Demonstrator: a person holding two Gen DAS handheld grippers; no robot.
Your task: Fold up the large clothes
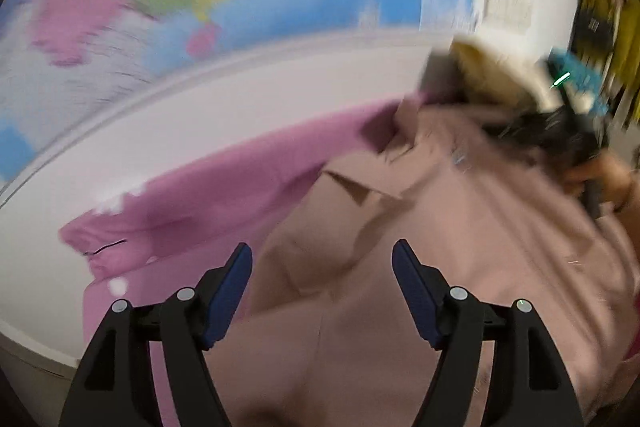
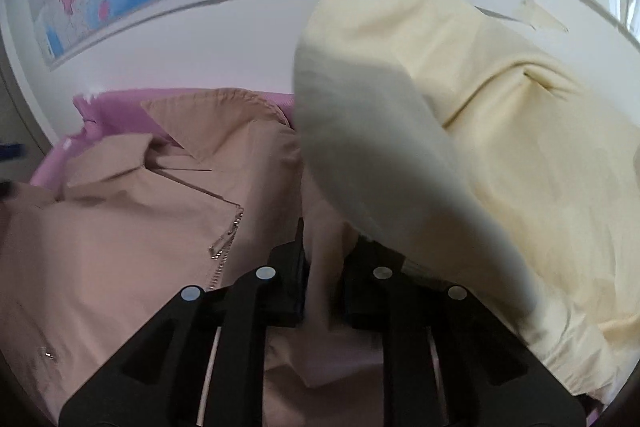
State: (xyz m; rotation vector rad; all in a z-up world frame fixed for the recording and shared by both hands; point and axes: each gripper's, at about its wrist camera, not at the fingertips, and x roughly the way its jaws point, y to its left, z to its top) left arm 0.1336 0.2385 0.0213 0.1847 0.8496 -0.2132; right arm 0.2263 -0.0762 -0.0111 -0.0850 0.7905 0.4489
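Bottom centre, my right gripper pinches a fold of the beige jacket — left gripper hangs wide, empty. Jacket sprawls on the pink cloth, collar at mid-frame — folding barely begun, I reckon.

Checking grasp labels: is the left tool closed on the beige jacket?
No, the left tool stands open above the beige jacket, with nothing pinched between its fingers.

Left tongs were black plastic arms with dark blue pads on the fingers and small round silver screws at the pivots. Right tongs had the same black frame and silver screws, plus a teal circuit board with a green light on top.
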